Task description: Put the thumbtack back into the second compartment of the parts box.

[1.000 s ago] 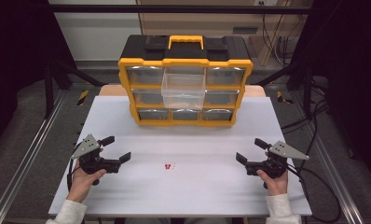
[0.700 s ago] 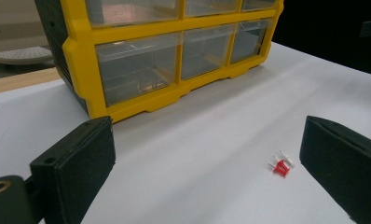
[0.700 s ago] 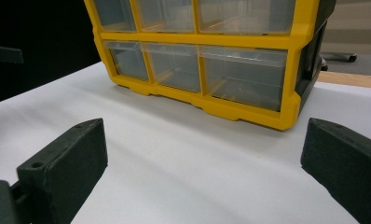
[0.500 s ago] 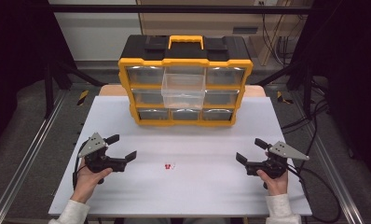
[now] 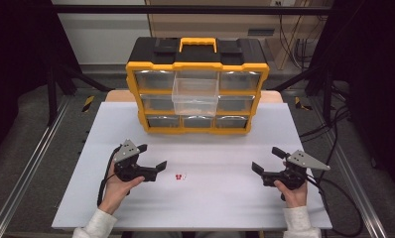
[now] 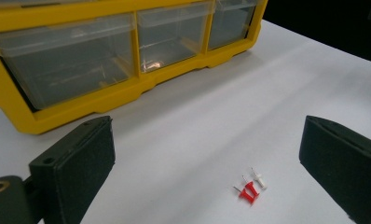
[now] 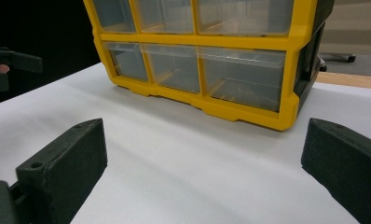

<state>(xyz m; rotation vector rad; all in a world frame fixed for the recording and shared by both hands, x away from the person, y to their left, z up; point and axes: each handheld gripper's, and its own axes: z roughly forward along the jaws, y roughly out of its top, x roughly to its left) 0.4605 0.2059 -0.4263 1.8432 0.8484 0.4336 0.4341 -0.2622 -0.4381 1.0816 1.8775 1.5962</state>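
Observation:
Three small push pins [image 5: 179, 176], two red and one white, lie together on the white table [image 5: 220, 198]. My left gripper [image 5: 152, 156] is open just to their left, jaws pointing right toward them. In the left gripper view the pins [image 6: 250, 186] lie on the table between and ahead of the spread jaws, nearer the right one, and my left gripper [image 6: 209, 140] holds nothing. My right gripper [image 5: 266, 159] is open at the right side of the table, facing left. In its own view my right gripper [image 7: 202, 144] is empty.
A yellow and black drawer organizer [image 5: 198, 59] stands at the back centre, its clear middle drawer [image 5: 195, 94] pulled out. Its lower drawers show up close [image 6: 81, 98] [image 7: 249, 112]. Cables trail off the table's right edge [image 5: 334, 193].
My left gripper has moved to the right, closer to the push pins. The right gripper and the pins have stayed where they were.

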